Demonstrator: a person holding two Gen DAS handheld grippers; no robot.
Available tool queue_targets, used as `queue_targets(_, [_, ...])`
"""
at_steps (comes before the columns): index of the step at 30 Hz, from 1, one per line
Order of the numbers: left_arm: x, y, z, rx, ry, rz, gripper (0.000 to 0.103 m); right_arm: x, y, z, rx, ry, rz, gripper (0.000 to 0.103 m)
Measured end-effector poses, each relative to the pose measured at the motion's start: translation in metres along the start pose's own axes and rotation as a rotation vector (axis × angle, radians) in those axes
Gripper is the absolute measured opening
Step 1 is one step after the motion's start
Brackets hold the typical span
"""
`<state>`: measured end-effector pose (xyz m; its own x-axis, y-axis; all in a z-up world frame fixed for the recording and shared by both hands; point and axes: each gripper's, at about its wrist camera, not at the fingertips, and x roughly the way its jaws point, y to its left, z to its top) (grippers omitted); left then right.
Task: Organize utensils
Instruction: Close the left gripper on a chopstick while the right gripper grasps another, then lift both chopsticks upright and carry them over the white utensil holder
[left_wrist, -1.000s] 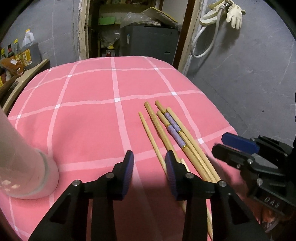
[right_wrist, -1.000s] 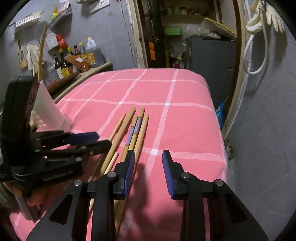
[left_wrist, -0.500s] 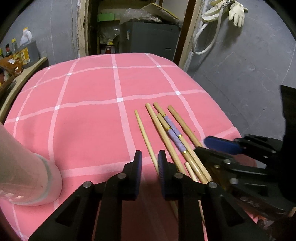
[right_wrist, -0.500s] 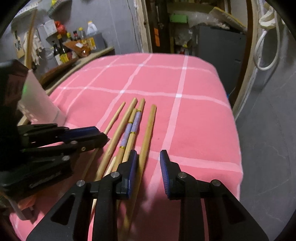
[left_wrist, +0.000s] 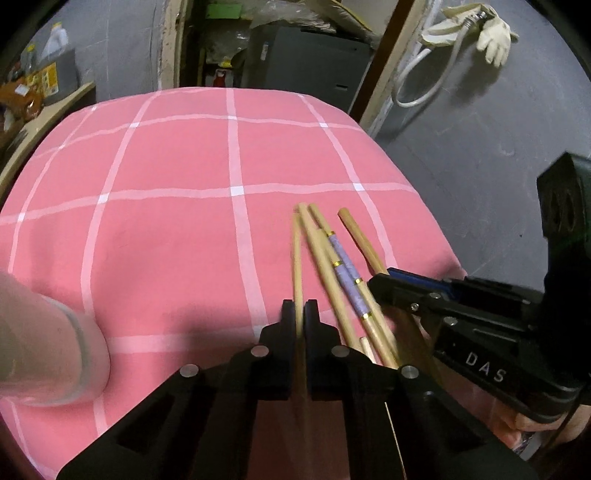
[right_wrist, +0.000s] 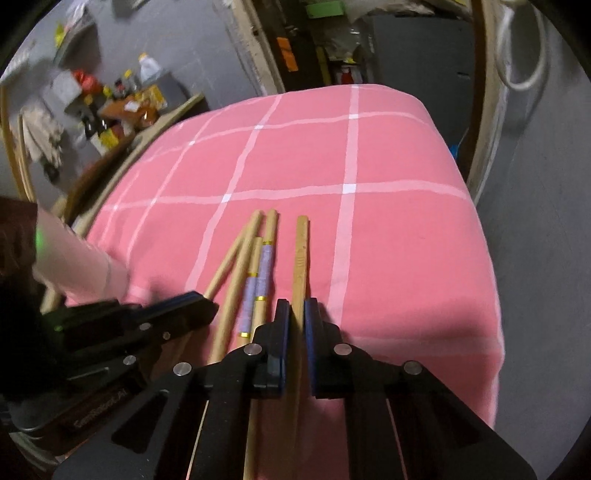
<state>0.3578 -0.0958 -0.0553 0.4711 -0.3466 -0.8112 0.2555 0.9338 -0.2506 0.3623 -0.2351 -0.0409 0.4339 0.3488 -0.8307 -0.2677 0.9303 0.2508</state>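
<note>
Each chopstick runs forward between closed fingers: the left gripper (left_wrist: 299, 306) pinches the thin chopstick (left_wrist: 296, 258), the right gripper (right_wrist: 296, 306) the outermost chopstick (right_wrist: 301, 254).

The pink cloth with white lines (left_wrist: 166, 229) looks soft and matt, and the long pale chopsticks (left_wrist: 325, 266) on it are smooth bare wood. Two of them have a shiny purple wrap with little gold metal rings (right_wrist: 260, 280). The black grippers (left_wrist: 300, 314) look like dull plastic with small shiny metal screws.
</note>
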Motion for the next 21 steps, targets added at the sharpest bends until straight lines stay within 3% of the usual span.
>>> queue_targets(5, [-0.015,0.003,-0.007,-0.007,-0.032,-0.016,0.002,-0.017,0.001,-0.010,0.044,-0.061,0.045,0.005])
queue_targets(9, [-0.041,0.005,-0.015,0.001,-0.126,-0.032,0.002,-0.044,0.008,-0.020,0.044,-0.162,0.077,0.005])
queue_targets(14, [-0.087,0.003,-0.027,0.014,-0.328,-0.055,0.002,-0.081,0.029,-0.040,-0.001,-0.359,0.117,0.005])
queue_targets(21, [-0.143,0.009,-0.034,-0.008,-0.545,-0.051,0.002,-0.117,0.065,-0.050,-0.081,-0.664,0.194,0.005])
